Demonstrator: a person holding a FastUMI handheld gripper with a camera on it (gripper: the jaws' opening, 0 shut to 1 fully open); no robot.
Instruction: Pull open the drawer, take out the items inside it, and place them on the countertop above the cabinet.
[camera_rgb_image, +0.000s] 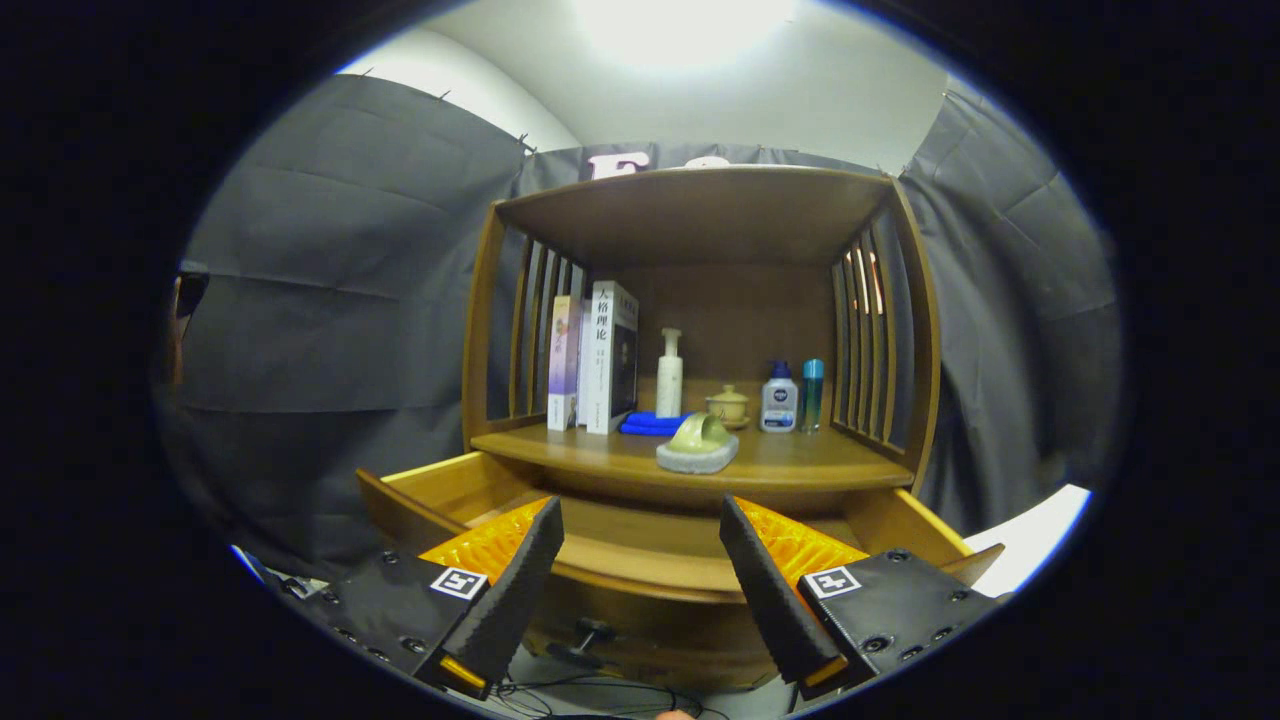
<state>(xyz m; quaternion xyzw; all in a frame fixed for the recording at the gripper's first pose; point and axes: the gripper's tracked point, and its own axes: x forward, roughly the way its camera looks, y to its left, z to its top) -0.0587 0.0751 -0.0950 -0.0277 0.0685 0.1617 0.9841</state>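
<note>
— Where do the tongs (640, 520) stand?

— Spread wide and holding nothing, their two dark, orange-backed fingers (520, 575) hang over the near front of the pulled-out drawer (620, 555), just above its dark knob (585, 635).

— And the drawer's contents?

— Its inside cannot be made out from here. On the bench (800, 460) above it, a pale green slipper (698, 443) sits at the near edge, a folded blue cloth (650, 423) just behind it.

— What else is on that bench?

— Books (595, 360) stand upright at the left; a white pump bottle (669, 372), a small lidded cup (728, 404), a squat white bottle (779, 398) and a teal tube (812, 394) line the far side, under the cabinet (700, 210) top.
</note>
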